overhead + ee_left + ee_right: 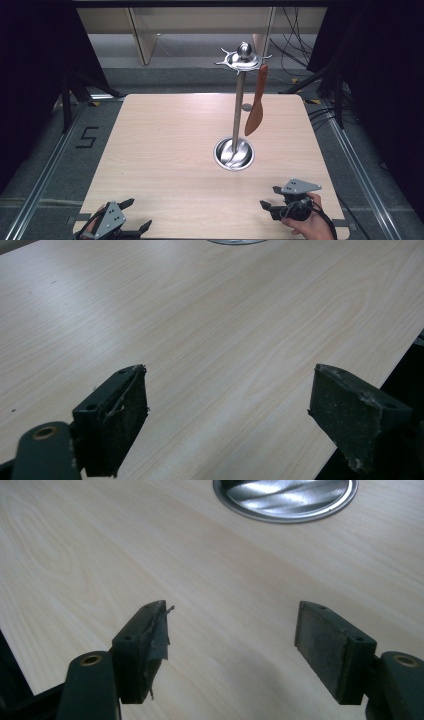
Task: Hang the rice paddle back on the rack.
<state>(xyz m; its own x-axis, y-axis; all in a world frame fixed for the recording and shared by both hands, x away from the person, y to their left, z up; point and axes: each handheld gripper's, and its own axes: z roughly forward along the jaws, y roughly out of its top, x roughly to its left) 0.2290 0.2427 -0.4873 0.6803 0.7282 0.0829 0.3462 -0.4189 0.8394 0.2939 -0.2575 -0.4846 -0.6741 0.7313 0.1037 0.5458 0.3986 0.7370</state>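
A steel utensil stand [238, 105] rises from a round shiny base [234, 153] in the middle of the table. From its hooked top ring [243, 60] hangs a brown wooden spatula [257, 102], blade down. My left gripper [134, 216] rests at the table's near left corner, open, with bare wood between its pads [117, 425]. My right gripper [270, 197] sits near the front right, held by a hand [312, 227], open and empty. In the right gripper view the stand's base [287, 499] lies just ahead of the pads [327, 647].
The light wooden table [165, 145] ends close behind both grippers. A small round disc [247, 107] lies on it behind the stand. Cables [295, 45] trail on the floor at the back right, and dark frames stand at both sides.
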